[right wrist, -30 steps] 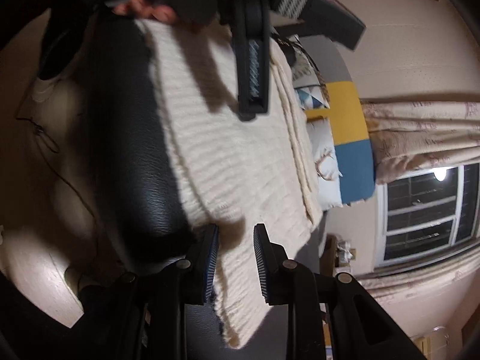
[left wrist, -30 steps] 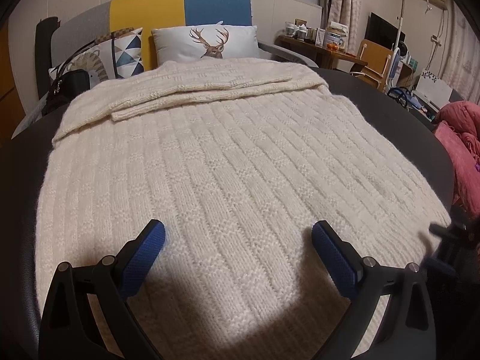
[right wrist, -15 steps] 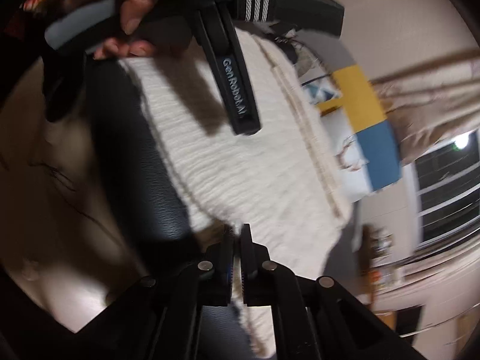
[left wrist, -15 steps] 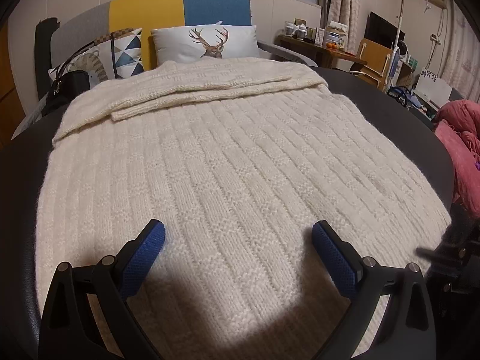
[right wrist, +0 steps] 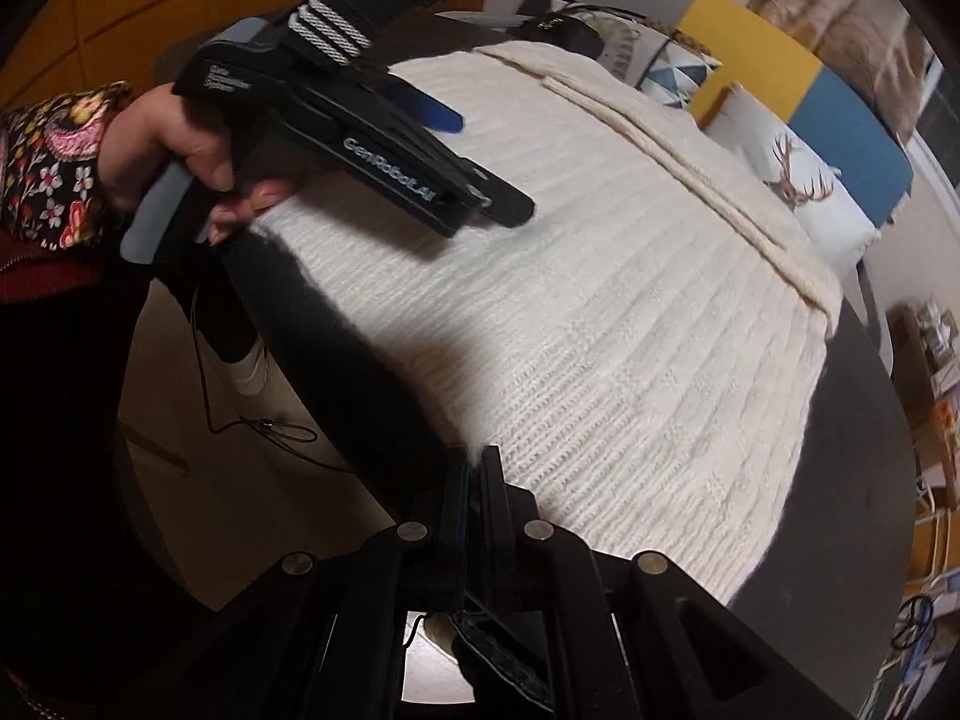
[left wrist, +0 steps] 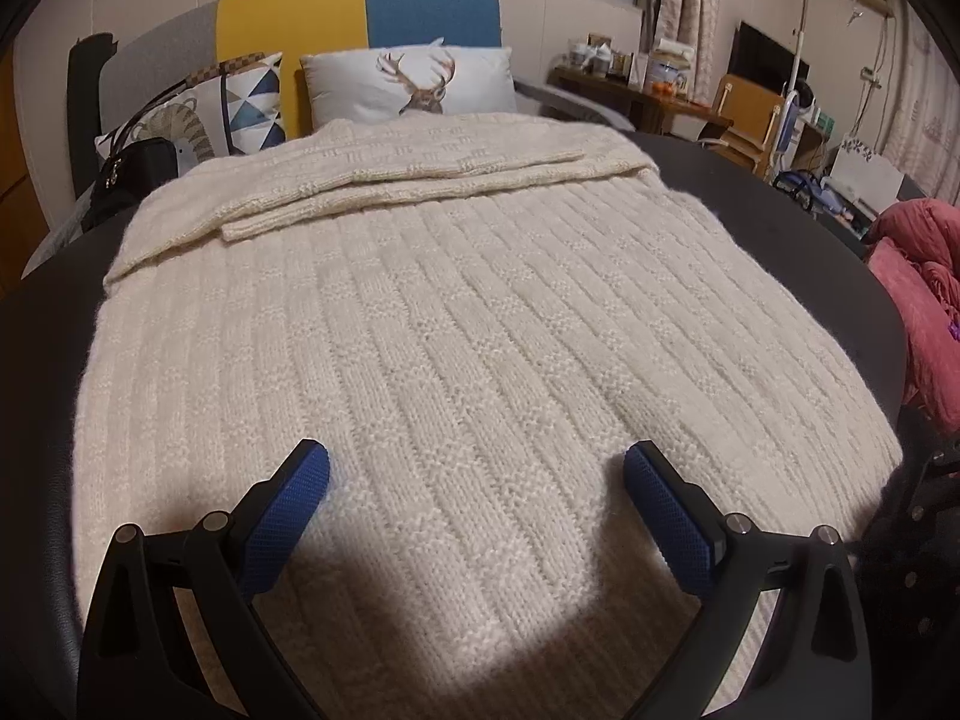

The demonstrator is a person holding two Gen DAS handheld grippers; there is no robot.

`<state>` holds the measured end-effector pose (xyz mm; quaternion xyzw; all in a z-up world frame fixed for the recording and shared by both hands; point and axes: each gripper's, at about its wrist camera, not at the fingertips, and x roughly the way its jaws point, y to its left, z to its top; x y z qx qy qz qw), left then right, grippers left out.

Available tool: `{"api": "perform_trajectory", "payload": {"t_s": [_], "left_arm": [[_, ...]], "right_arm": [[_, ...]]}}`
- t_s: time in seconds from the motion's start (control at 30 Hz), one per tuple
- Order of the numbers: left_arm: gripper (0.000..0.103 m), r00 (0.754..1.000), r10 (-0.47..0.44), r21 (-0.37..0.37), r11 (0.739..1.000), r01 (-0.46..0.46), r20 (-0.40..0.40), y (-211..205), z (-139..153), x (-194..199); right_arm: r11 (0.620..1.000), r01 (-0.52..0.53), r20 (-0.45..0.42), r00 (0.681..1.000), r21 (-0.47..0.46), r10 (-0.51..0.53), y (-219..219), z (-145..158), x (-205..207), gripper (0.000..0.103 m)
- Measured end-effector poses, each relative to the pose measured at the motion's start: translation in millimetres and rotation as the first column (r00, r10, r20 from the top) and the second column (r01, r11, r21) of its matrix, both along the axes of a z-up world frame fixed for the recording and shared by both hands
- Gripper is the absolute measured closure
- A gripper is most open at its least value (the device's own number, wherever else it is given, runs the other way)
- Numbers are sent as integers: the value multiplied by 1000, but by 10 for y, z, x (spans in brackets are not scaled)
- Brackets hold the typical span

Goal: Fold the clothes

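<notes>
Left gripper (left wrist: 477,480): blue-padded fingers spread wide, hovering over the one cream chunky-knit sweater (left wrist: 456,324), which lies flat ahead of it on a black round table (left wrist: 840,276), far edge folded over. Right gripper (right wrist: 474,480): jaws clamped on the sweater's near corner.

Behind the round black table (left wrist: 780,222) sits a sofa with a yellow-and-blue backrest (left wrist: 360,18), and leaning against that backrest is a white deer-print cushion (left wrist: 414,84), with a triangle-patterned cushion (left wrist: 252,102) just to its left. Left of the triangle cushion lies a black handbag (left wrist: 135,171). Over to the right of the sofa there's a cluttered wooden desk (left wrist: 636,90), and nearer, at the table's right edge, a pink blanket (left wrist: 924,300).
</notes>
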<state>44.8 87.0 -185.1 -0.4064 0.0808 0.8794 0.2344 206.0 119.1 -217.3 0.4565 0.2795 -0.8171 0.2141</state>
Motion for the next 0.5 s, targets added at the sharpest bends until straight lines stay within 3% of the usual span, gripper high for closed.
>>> {"api": "perform_trajectory", "payload": {"t_s": [0.13, 0.2, 0.3, 0.33, 0.37, 0.5], "left_arm": [[3, 997, -74, 111, 991, 75, -13, 117, 244, 141], [3, 989, -148, 69, 986, 149, -23, 318, 242, 223], [3, 967, -254, -81, 964, 252, -15, 612, 2, 354], [3, 963, -267, -105, 960, 261, -46, 627, -51, 408], [3, 959, -266, -81, 963, 258, -95, 576, -41, 454], [3, 961, -261, -39, 965, 259, -90, 448, -75, 451]], "right_arm": [[998, 22, 32, 999, -51, -20, 58, -5, -7, 100], [997, 34, 32, 999, -71, -32, 65, -8, 10, 99], [994, 52, 31, 998, -99, -49, 77, -13, 37, 98], [992, 56, 34, 998, -111, -53, 107, 0, 51, 94], [990, 62, 38, 998, -123, -57, 138, 12, 65, 93], [936, 213, 79, 977, -282, -198, 562, 218, 130, 92]]}}
